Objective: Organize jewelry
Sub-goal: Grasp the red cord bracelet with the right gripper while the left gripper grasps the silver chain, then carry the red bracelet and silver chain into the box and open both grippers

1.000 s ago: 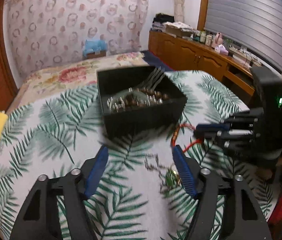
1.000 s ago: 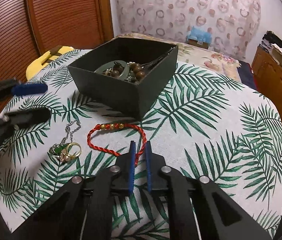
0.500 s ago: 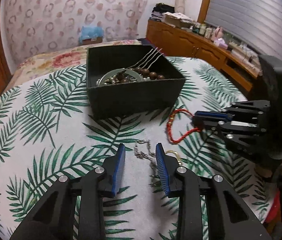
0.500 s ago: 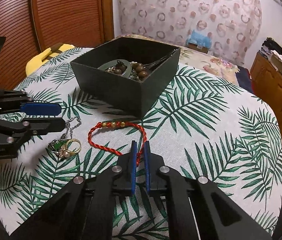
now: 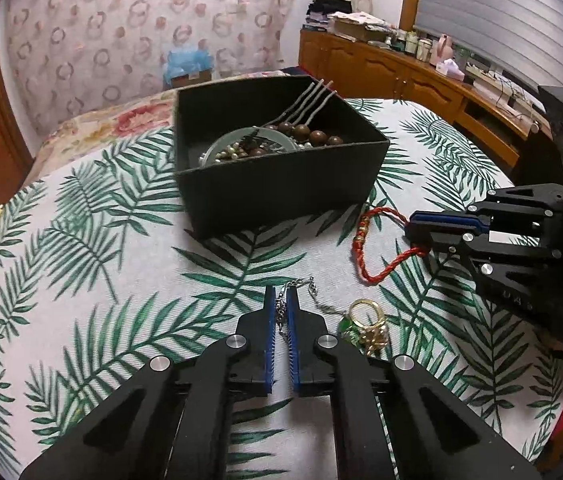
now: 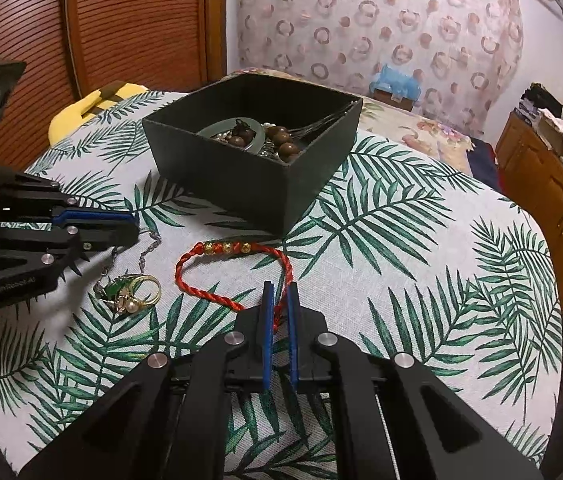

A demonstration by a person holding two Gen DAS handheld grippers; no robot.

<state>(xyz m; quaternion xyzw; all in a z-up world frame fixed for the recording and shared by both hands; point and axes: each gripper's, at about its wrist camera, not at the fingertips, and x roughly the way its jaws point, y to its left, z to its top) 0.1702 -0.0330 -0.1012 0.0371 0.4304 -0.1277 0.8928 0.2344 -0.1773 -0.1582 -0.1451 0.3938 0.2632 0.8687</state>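
One leaf-print tablecloth [image 5: 121, 280] beside wooden cabinets [image 5: 381, 68].

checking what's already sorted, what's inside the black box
Inside the black box: a pale green bangle, brown wooden beads, small pearly beads and thin grey cords leaning on the far rim. Whatever lies beneath them or behind the near wall is hidden.

Each wrist camera sits close above its own fingers, angled down at the leaf-print tablecloth [image 5: 81, 240]. Both views share the black box [image 5: 281, 192] [image 6: 249, 184]; each also catches the opposite gripper side-on.
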